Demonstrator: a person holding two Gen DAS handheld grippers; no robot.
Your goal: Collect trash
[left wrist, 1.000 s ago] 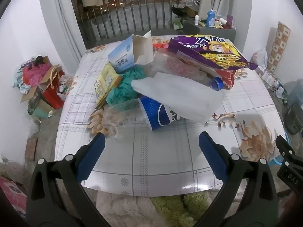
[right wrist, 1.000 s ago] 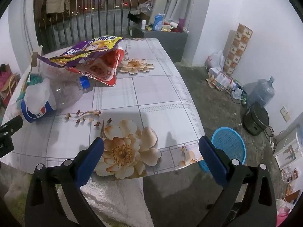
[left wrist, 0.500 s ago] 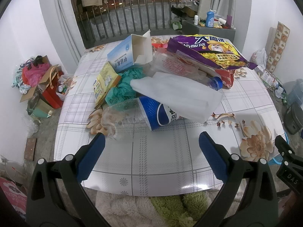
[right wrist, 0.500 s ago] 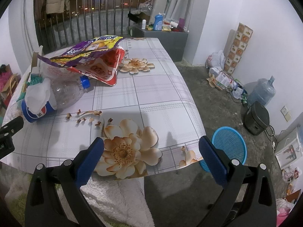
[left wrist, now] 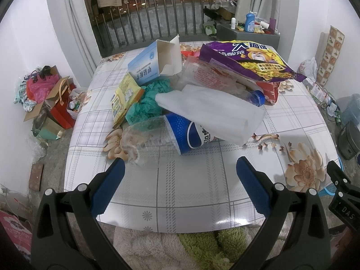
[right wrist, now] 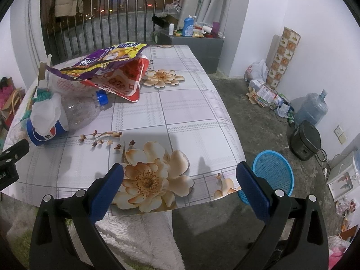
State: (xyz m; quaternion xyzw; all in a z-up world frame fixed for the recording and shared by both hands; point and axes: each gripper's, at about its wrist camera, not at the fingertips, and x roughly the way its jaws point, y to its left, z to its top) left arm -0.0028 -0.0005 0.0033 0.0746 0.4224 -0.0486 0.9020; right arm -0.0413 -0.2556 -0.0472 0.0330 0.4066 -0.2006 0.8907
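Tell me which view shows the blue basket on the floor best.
The right wrist view. There the blue basket sits on the floor beside the table, with its rim and mesh in sight beyond the open right gripper. The left wrist view shows only a thin blue sliver of it by the table's edge.

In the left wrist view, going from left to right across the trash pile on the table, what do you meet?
Yellow snack packet → blue and white carton → blue Pepsi cup → blue bottle cap → purple snack bag. The green crumpled bag and the clear plastic pieces overlap too much to place.
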